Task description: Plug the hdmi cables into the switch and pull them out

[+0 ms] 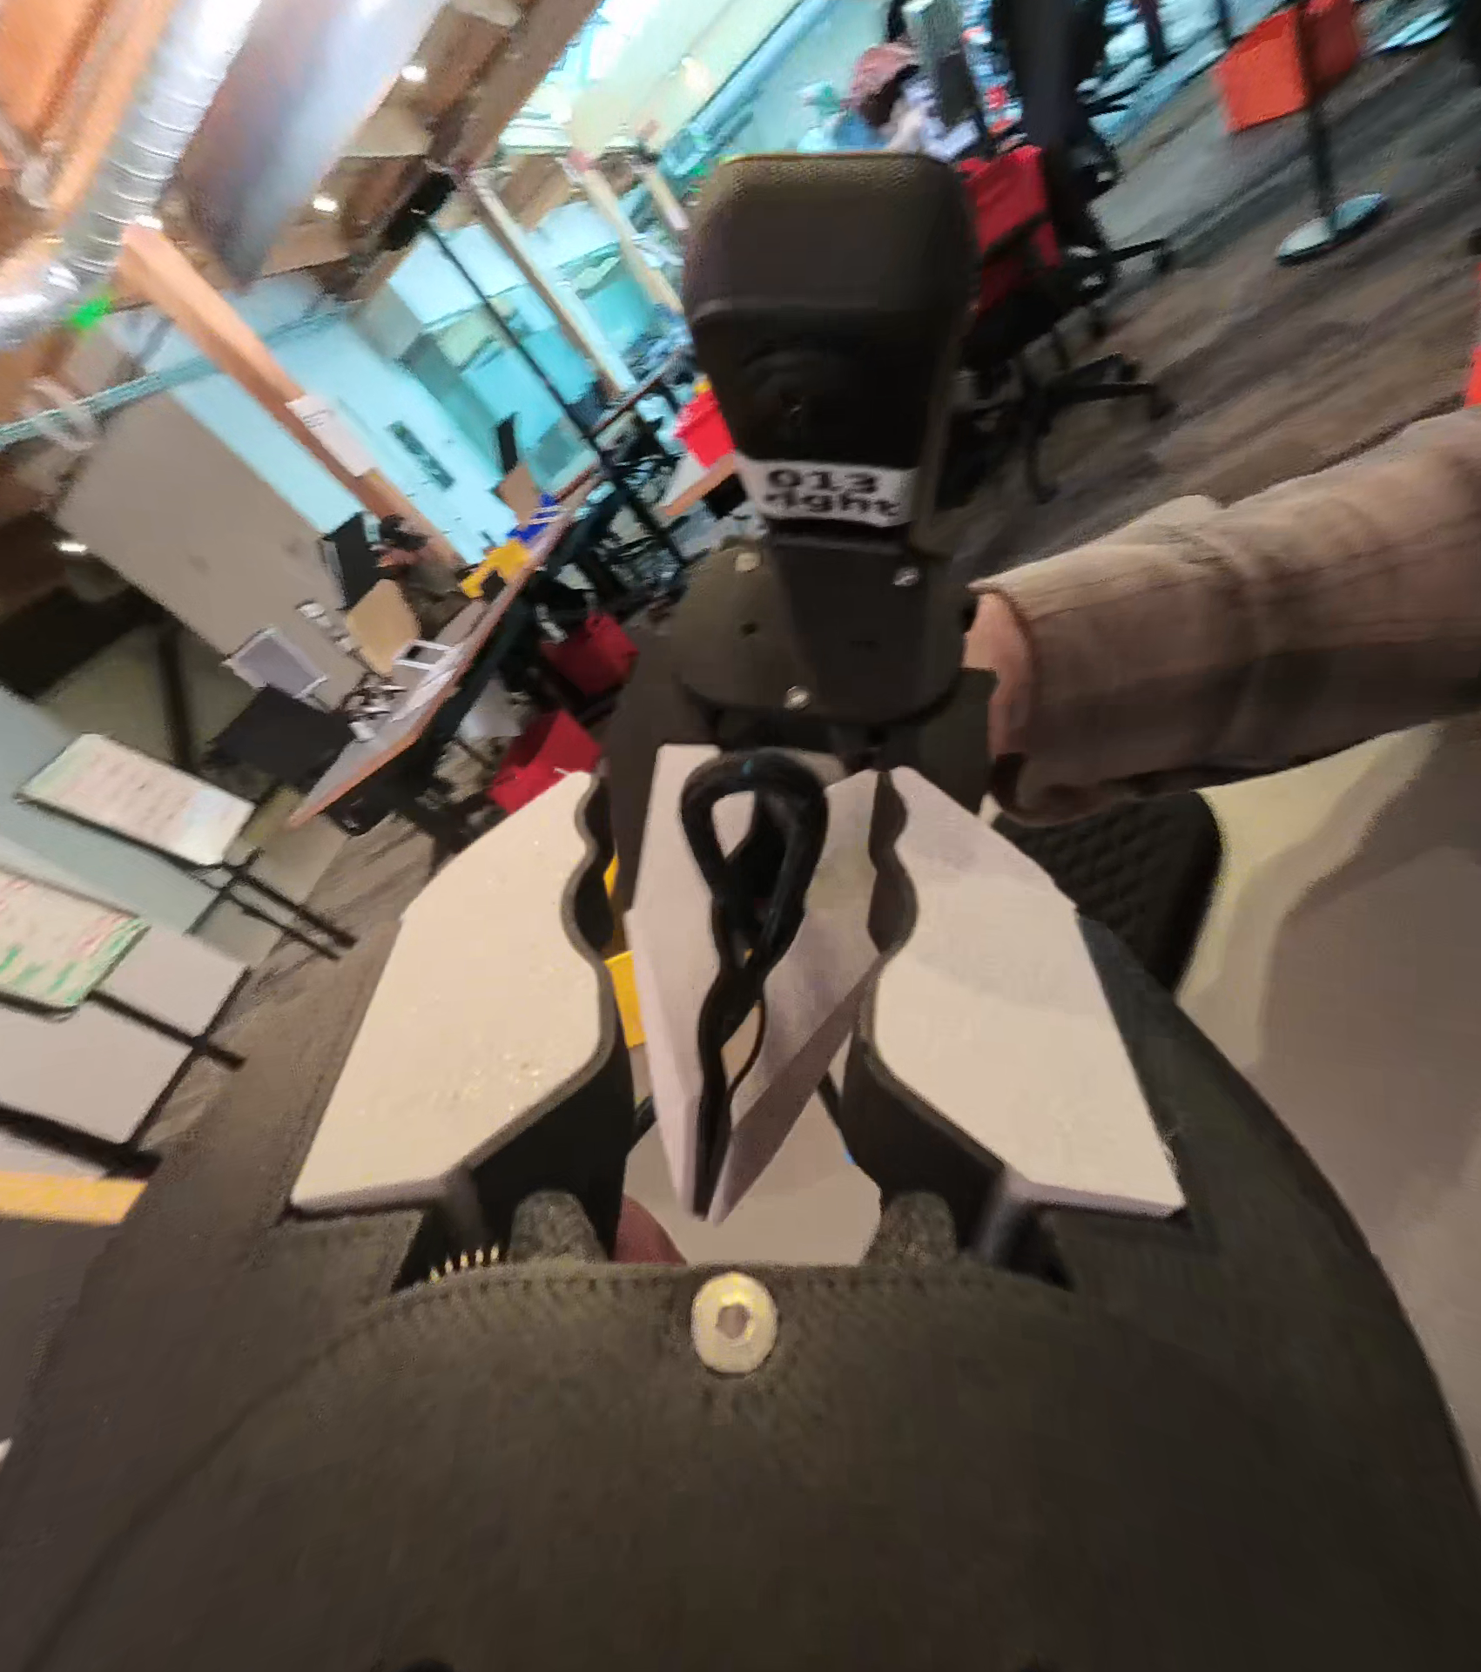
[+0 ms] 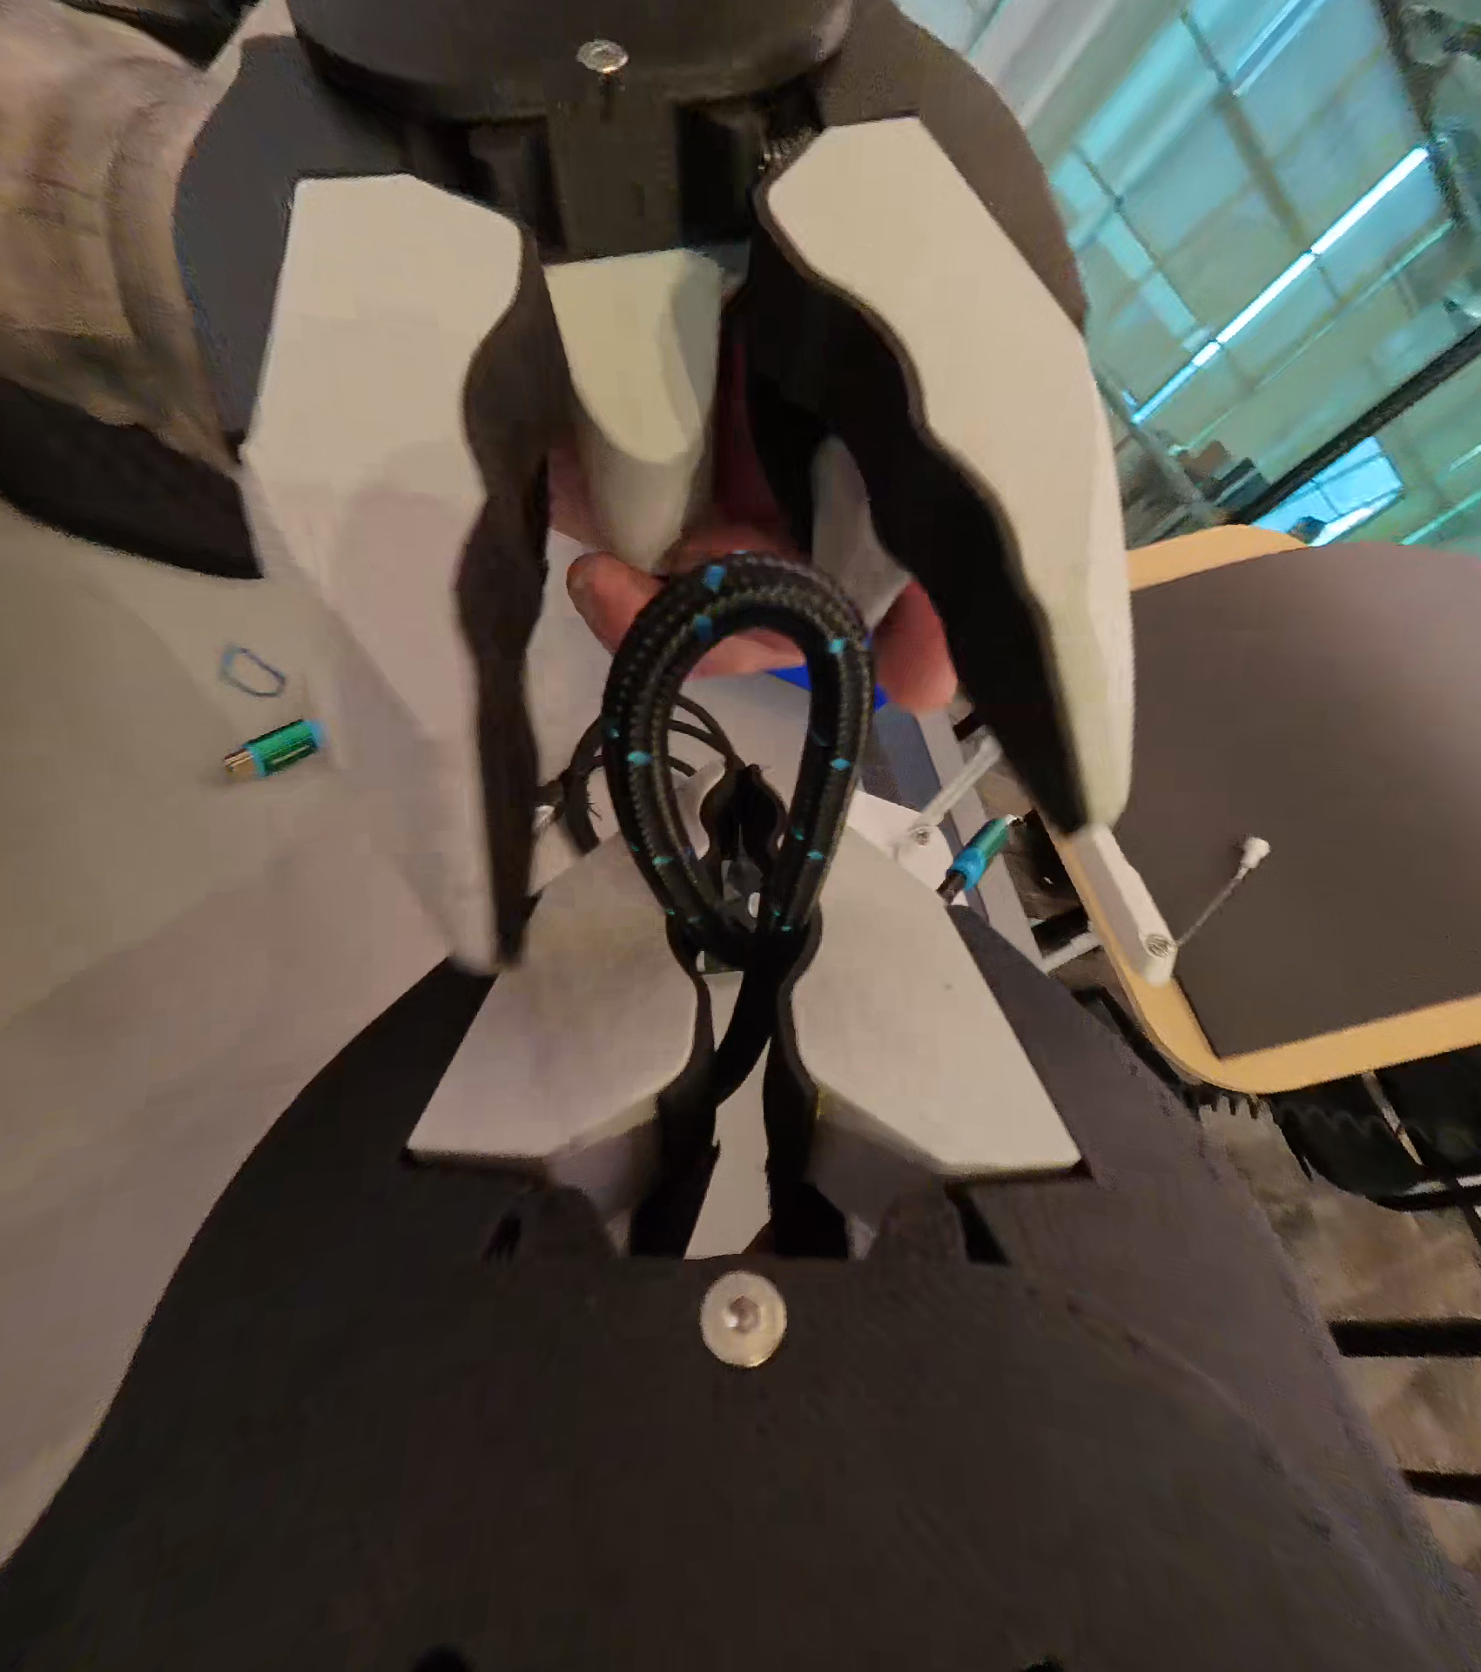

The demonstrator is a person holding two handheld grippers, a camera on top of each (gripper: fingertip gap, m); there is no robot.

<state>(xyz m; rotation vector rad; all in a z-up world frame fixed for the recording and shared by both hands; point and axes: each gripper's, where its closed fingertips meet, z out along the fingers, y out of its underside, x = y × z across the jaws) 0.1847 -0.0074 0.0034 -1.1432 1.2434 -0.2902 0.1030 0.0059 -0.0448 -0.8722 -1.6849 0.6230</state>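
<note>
1. Left wrist view: the left gripper (image 1: 741, 796) has its jaws wide and holds nothing. They straddle the tip of the right gripper (image 1: 705, 1194), which points straight back at this camera.
2. Same view: the right jaws are pinched nearly together with a black hdmi cable (image 1: 698, 832) folded into a loop between them. We read it as a doubled-over grip, made so the slack doesn't dangle.
3. A sleeve (image 1: 1261, 633) comes in from the right to the right gripper's handle. The pale counter (image 1: 1352, 995) lies below. The background is blurred.
4. Right wrist view: the right jaws are narrow and clamped on both strands of the cable, a black braid with blue flecks. The loop stands up just past the fingertips, between the left gripper's open fingers.
5. Bare fingers (image 2: 718, 642) of the person show right behind the loop. We can't tell whether they touch it.
6. We judge this a handover or regrip, with the left jaws set wide so they can close on the loop.
7. A green and blue connector (image 2: 275, 746) lies loose on the counter near a blue rubber band (image 2: 252, 669), well apart from the grippers. A second connector end (image 2: 981, 855) hangs by the counter edge, next to a chair (image 2: 1352, 769).
8. We can't identify the switch in either view, so nothing looks plugged in yet.
</note>
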